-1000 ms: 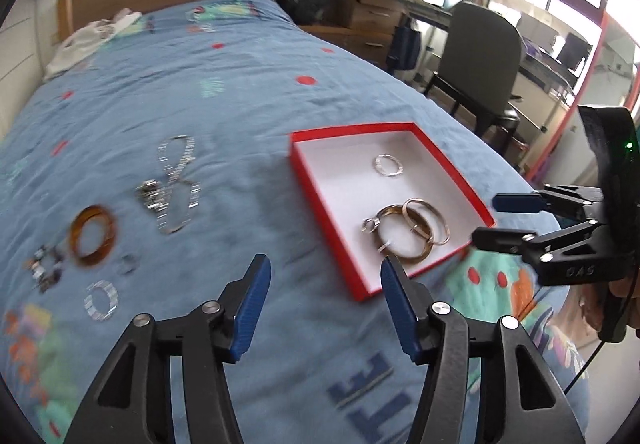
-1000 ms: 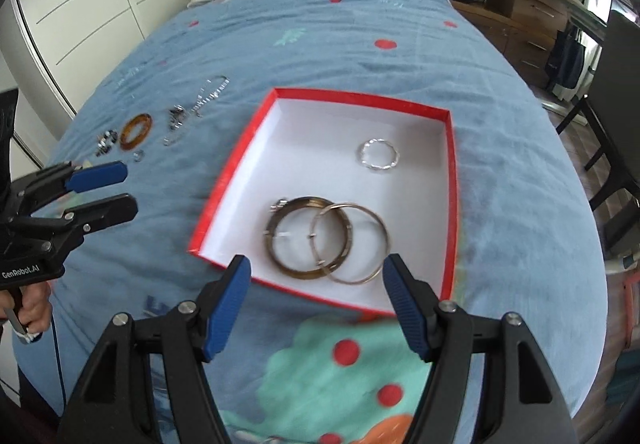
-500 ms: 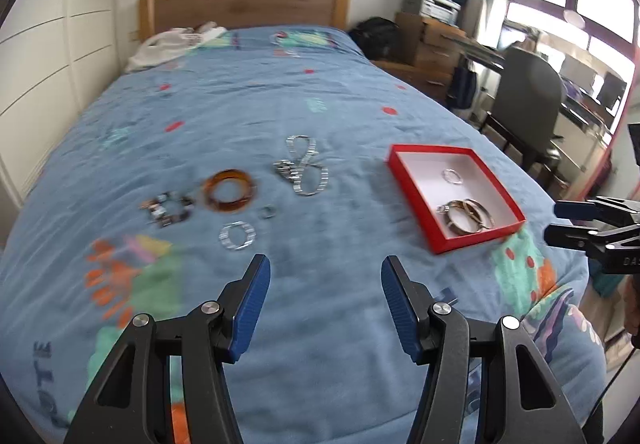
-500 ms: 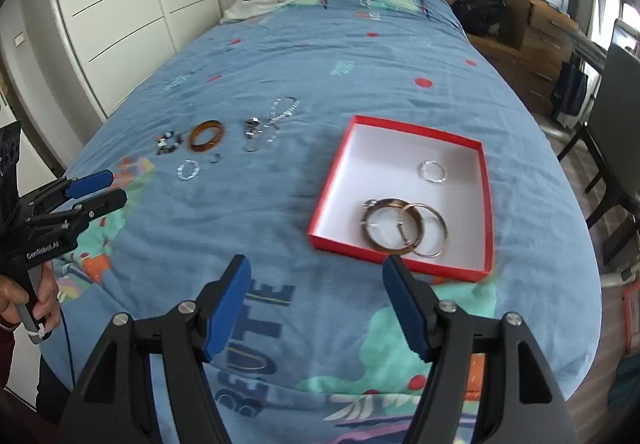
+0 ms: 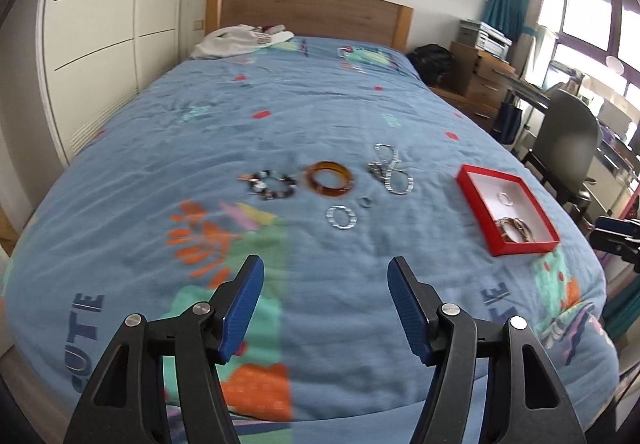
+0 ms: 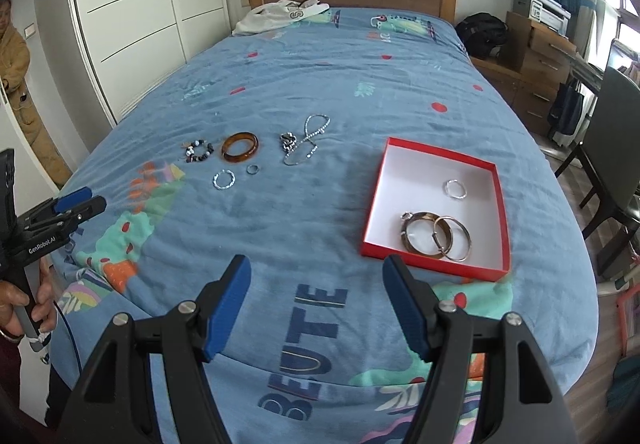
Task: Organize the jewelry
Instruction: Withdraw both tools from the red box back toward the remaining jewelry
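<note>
Left gripper [image 5: 324,304] jaws have just been opening, empty, loose bracelets [image 5: 330,179] straight ahead; right gripper [image 6: 316,304] spread, red box [image 6: 440,203] ahead-right.

Bright daylight enters from the window [image 5: 588,15] right of the jaws, blown out; left view motion-blurred, edges fisheye-curved and vignetted.

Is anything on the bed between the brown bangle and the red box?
Yes. The silver chain necklace lies on the bedspread between the amber bangle and the red box. Lifted, the bangle would pass over it.
</note>
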Action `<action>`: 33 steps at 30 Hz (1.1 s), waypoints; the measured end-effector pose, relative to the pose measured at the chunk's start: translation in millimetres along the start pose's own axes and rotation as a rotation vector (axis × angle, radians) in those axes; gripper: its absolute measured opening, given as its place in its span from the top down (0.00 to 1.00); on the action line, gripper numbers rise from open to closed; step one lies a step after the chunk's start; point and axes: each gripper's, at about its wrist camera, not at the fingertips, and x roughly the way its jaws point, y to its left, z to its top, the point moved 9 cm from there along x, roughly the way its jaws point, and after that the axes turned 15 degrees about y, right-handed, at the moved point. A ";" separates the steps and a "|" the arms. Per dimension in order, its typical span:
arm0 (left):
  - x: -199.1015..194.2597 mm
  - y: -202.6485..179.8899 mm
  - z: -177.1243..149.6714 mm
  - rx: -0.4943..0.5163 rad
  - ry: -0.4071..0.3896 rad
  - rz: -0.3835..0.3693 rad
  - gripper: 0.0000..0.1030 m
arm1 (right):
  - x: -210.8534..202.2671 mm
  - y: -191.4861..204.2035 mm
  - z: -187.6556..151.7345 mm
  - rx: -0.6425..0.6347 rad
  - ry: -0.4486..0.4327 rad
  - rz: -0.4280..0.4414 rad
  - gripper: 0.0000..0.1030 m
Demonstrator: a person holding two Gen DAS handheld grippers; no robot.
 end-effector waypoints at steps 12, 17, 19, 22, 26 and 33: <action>18.0 58.9 14.1 -0.062 0.015 0.056 0.35 | 21.4 24.3 15.8 0.040 -0.002 0.015 0.36; 32.1 64.3 23.5 -0.089 0.027 0.076 0.34 | 39.8 27.3 30.6 0.034 -0.002 0.038 0.36; 38.9 63.9 26.5 -0.094 0.038 0.082 0.33 | 47.3 26.4 36.9 0.037 -0.005 0.043 0.36; 51.3 65.9 31.7 -0.087 0.056 0.104 0.32 | 59.6 26.2 44.1 0.041 -0.004 0.059 0.36; 68.8 68.6 39.5 -0.095 0.079 0.112 0.30 | 78.8 25.4 54.6 0.045 0.004 0.078 0.36; 100.5 71.6 58.6 -0.109 0.108 0.131 0.25 | 107.1 19.9 79.8 0.054 0.005 0.103 0.36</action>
